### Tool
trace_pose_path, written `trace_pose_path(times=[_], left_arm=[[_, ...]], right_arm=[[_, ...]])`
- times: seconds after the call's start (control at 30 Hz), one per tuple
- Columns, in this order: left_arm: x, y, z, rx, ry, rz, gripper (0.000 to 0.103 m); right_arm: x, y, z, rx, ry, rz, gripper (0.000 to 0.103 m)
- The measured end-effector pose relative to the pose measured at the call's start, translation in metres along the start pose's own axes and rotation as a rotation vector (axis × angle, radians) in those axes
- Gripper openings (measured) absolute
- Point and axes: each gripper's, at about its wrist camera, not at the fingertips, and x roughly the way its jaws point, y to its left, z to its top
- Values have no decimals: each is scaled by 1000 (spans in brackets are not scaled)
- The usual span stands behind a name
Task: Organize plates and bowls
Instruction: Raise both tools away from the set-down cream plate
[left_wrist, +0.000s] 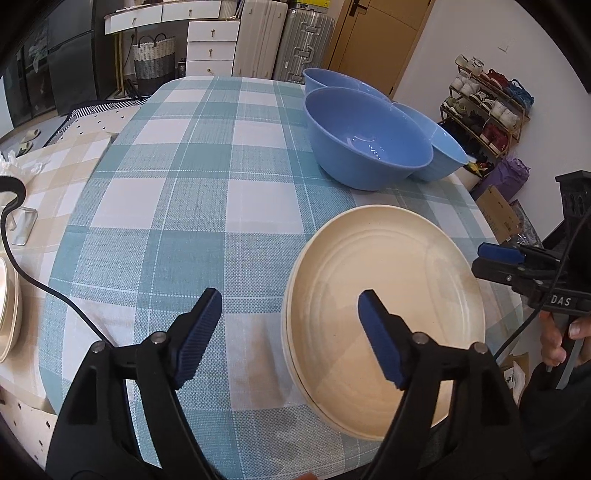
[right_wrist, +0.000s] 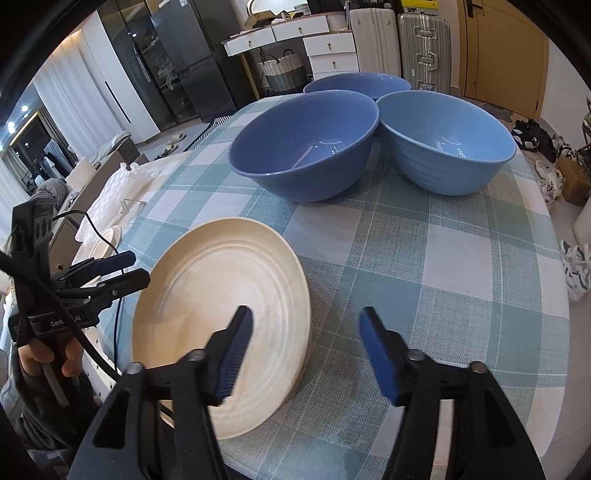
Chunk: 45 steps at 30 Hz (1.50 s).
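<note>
Plates first: our left gripper (left_wrist: 290, 338) hangs spread wide and holding nothing, its right finger over the near-left part of the cream plate stack (left_wrist: 388, 317) and its left finger over bare checked tablecloth (left_wrist: 177, 206). From the side we can make out at least two rims in that stack, so it seems to be more than one plate. Our right gripper (right_wrist: 306, 352) is likewise spread and empty, its left finger above the stack's right edge, its right finger over cloth. Ahead of both grippers, well beyond the plates, three blue bowls sit bunched together: the dark blue bowl (right_wrist: 303, 147) nearest, the lighter blue bowl (right_wrist: 447, 144) just to its right with rims about touching, and a third bowl (right_wrist: 356, 84) behind them. Off to the far left of our left gripper, more cream plates (left_wrist: 7, 314) wait on the beige cloth. We judge the bowls remain to be nested, and here the risks lie. The stack sits close to the table's near edge, so a careless sweep of either gripper could push it off. The bowls' walls are smooth and curved, so a pinch on a rim may slip, and lifting one could drag its neighbour. The black cable (left_wrist: 48, 291) trailing left could also snag.
</note>
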Motion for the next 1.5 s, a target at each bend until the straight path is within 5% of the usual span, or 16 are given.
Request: trace_pose_path(times=[0.07, 0.27, 0.63, 0.77, 1.5], left_arm=[[-1, -2, 0, 3, 1, -3, 76], [-4, -9, 0, 29, -9, 15, 80], [-5, -7, 0, 31, -13, 45, 83], [-7, -9, 1, 42, -23, 53, 101], [-66, -26, 48, 61, -146, 93, 101]], right_arm=[[-5, -1, -1, -1, -14, 12, 79], [-14, -4, -1, 2, -33, 17, 88], [-21, -7, -5, 3, -42, 13, 89], [-25, -8, -6, 4, -48, 10, 91], [-83, 0, 12, -38, -161, 9, 92]])
